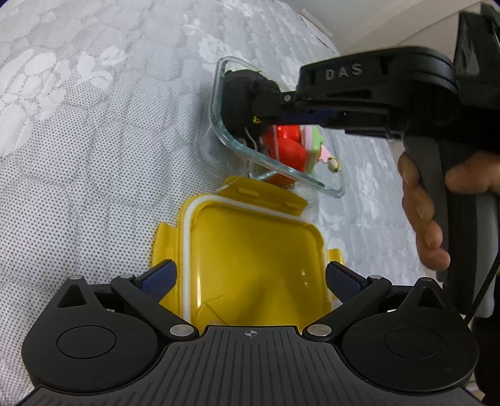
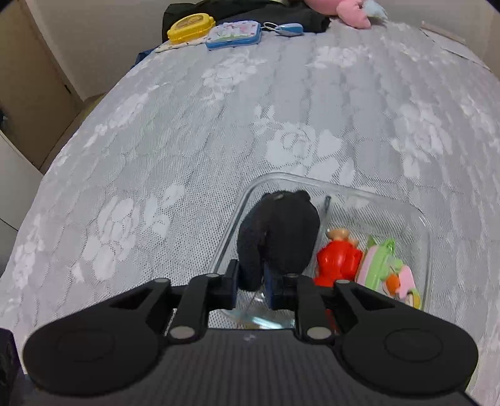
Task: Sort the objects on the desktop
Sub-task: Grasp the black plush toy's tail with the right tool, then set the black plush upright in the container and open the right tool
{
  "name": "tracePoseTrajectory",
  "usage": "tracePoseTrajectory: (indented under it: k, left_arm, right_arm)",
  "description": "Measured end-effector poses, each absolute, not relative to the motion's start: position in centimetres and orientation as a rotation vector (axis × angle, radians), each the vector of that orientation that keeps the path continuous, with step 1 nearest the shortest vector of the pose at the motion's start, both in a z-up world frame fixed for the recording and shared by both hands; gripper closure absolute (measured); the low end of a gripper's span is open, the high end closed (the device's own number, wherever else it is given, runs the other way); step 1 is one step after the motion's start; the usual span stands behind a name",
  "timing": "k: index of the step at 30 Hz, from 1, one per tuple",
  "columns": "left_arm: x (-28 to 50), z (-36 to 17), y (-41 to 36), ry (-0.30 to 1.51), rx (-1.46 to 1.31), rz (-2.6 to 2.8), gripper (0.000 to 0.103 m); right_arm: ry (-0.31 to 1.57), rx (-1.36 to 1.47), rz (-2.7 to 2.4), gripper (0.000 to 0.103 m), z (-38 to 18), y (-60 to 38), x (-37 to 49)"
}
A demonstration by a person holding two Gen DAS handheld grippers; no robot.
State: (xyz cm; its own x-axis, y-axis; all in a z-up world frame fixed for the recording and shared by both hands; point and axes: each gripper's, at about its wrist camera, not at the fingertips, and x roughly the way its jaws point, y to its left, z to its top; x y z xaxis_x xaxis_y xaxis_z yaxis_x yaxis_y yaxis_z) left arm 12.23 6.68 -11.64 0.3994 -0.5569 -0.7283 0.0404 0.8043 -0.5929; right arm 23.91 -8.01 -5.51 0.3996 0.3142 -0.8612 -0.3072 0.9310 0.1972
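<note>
Nearest, the left claw [image 1: 250,278] was spread wide around one yellow lid [image 1: 250,250] lying inner side up on the bed [image 1: 93,140], just near of one glass container [image 2: 418,218]. The right claw [image 2: 251,279] pinched one black plush toy [image 2: 281,234] inside the container's left part, beside one red figure [image 2: 339,259] and one pink-and-green toy [image 2: 387,271]; this looked like the placing step, so the next move called for letting the plush go and lifting clear of the glass wall. Far across the bed lay one yellow case [image 2: 190,28], one blue-edged case [image 2: 234,34], one blue keychain [image 2: 287,29] and one pink plush [image 2: 350,11].
</note>
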Motion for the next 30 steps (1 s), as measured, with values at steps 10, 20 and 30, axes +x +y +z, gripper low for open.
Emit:
tracePoseTrajectory:
  k: [10,20,30]
  left_arm:
    - [12.4,-11.9,5.9,1.133,-0.529,-0.426,0.0]
    - [12.6,-12.3,5.5,1.142,-0.53,-0.425,0.0]
    - [12.6,-12.2,5.9,1.141,-0.533,-0.425,0.0]
  right_arm:
    - [1.177,0.068,0.424,0.072,-6.5,-8.8,22.5]
    - [1.089,-0.088,0.441,0.101,-6.6,-6.5,21.9]
    - [1.003,0.048,0.422,0.101,-2.7,-8.4,23.7]
